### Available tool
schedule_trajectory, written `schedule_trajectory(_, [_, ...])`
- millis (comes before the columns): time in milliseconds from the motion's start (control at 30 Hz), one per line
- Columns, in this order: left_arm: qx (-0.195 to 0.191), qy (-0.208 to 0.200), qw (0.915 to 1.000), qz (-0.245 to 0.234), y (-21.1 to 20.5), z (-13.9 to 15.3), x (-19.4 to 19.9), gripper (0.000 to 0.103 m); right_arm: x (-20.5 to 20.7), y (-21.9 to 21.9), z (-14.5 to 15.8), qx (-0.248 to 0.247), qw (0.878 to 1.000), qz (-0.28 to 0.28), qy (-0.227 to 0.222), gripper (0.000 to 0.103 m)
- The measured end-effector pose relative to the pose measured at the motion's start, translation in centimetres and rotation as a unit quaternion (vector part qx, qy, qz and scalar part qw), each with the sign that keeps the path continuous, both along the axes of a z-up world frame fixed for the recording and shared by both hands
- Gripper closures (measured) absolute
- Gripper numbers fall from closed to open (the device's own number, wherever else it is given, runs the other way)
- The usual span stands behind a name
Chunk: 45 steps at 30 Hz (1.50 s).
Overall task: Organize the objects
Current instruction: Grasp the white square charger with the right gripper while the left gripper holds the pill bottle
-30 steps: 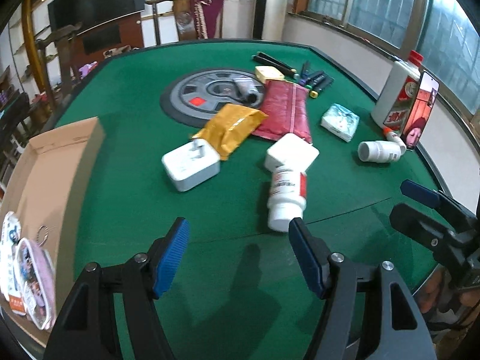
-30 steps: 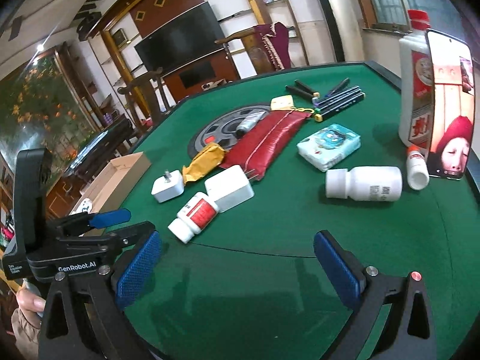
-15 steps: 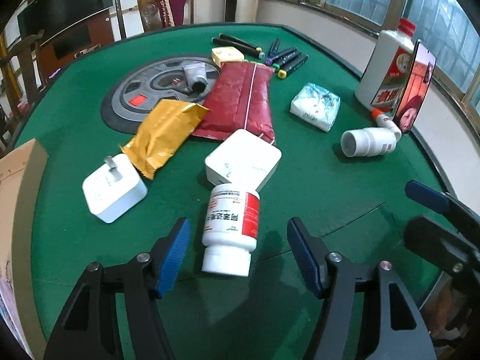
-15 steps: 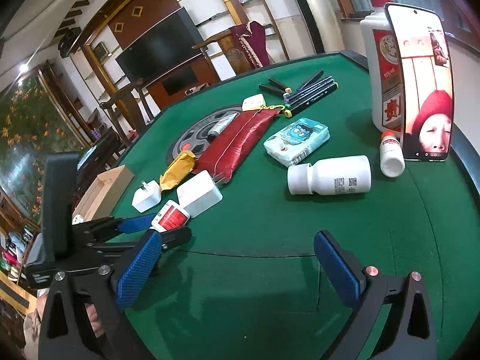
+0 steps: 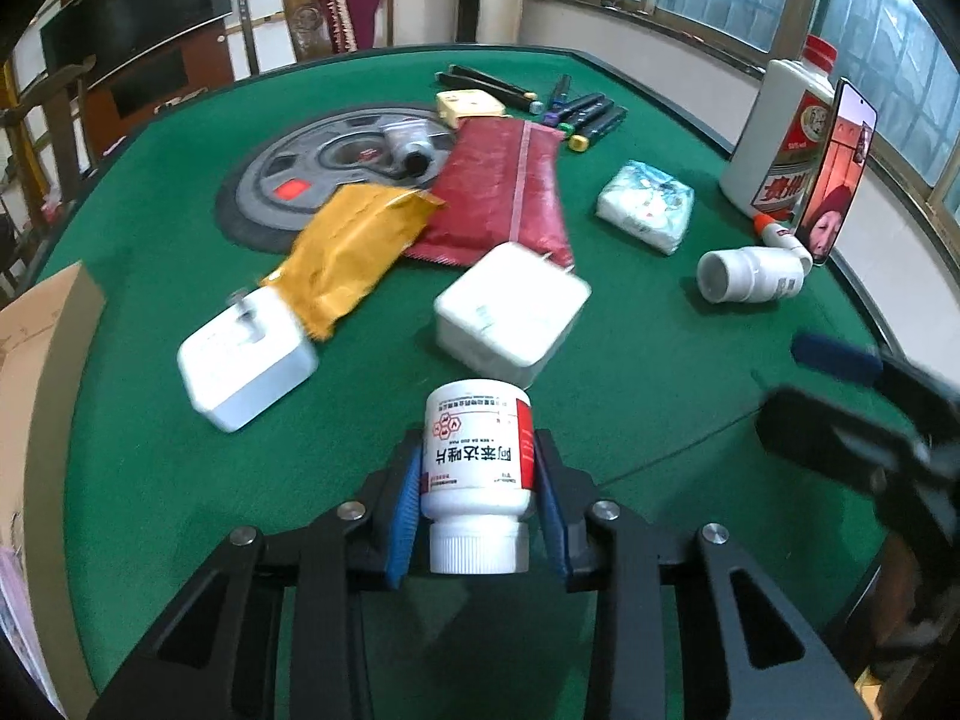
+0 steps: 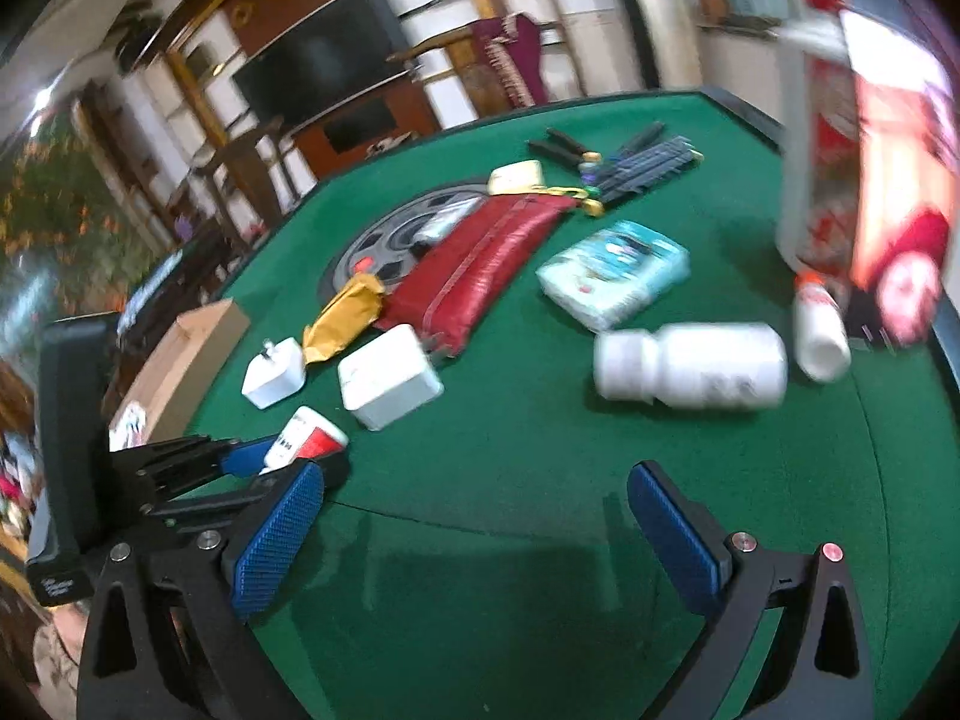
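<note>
I am closing the left gripper [image 5: 478, 501] on the red-labelled pill bottle [image 5: 477, 462] at lower centre, its blue pads flanking its sides, seemingly touching, readying a lift. The right gripper [image 6: 474, 531] is hanging apart, empty. I am counting two white chargers, two pill bottles, one cardboard box [image 5: 45, 348] at left.

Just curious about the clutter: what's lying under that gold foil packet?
The gold foil packet overlaps the red pouch's edge, the grey disc and the white charger's corner. Anything else beneath is covered.
</note>
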<state>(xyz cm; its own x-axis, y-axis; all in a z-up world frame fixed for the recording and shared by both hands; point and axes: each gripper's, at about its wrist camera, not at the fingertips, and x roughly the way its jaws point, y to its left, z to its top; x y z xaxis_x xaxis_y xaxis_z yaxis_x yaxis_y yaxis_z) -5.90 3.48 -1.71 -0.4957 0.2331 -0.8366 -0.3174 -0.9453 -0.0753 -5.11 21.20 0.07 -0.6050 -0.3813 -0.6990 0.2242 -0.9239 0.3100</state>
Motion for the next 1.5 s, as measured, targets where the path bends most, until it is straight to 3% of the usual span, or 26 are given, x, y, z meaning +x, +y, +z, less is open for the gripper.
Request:
schedule_trajectory(133, [0.006, -0.002, 0.9996, 0.028, -2.9, 0.0, 0.5, 0.069, -1.8, -2.9, 0.6, 0.027, 0.999, 0.044, 0.007, 0.003])
schedule_trajectory(233, [0.023, -0.002, 0.9987, 0.046, -4.9, 0.1, 0.8, 0.069, -3.5, -4.6, 0.0, 0.041, 0.997, 0.062, -0.006, 0.013])
schedule_trajectory(333, [0.030, 0.002, 0.9983, 0.051, -5.3, 0.0, 1.0, 0.069, -4.8, -6.0, -1.2, 0.031, 0.996, 0.076, -0.035, 0.014])
schedule_trajectory(467, [0.018, 0.011, 0.9986, 0.048, -4.8, -0.2, 1.2, 0.069, -5.3, -7.1, -1.7, 0.041, 0.996, 0.074, -0.042, 0.014])
schedule_trajectory(667, [0.049, 0.006, 0.9976, 0.048, -5.6, -0.2, 1.0, 0.069, -6.1, -8.1, -2.3, 0.080, 0.994, 0.060, -0.044, 0.026])
schedule_trajectory(800, [0.052, 0.006, 0.9974, 0.049, -5.8, -0.2, 1.0, 0.069, -6.0, -8.8, -2.4, 0.130, 0.990, 0.052, -0.025, 0.044])
schedule_trajectory(867, [0.055, 0.006, 0.9973, 0.049, -5.8, -0.2, 1.0, 0.070, -5.8, -9.1, -2.4, 0.146, 0.988, 0.051, -0.017, 0.047])
schedule_trajectory(1500, [0.062, 0.006, 0.9967, 0.052, -5.9, -0.3, 1.0, 0.070, -3.6, -7.0, -0.9, 0.071, 0.996, 0.052, -0.001, 0.048])
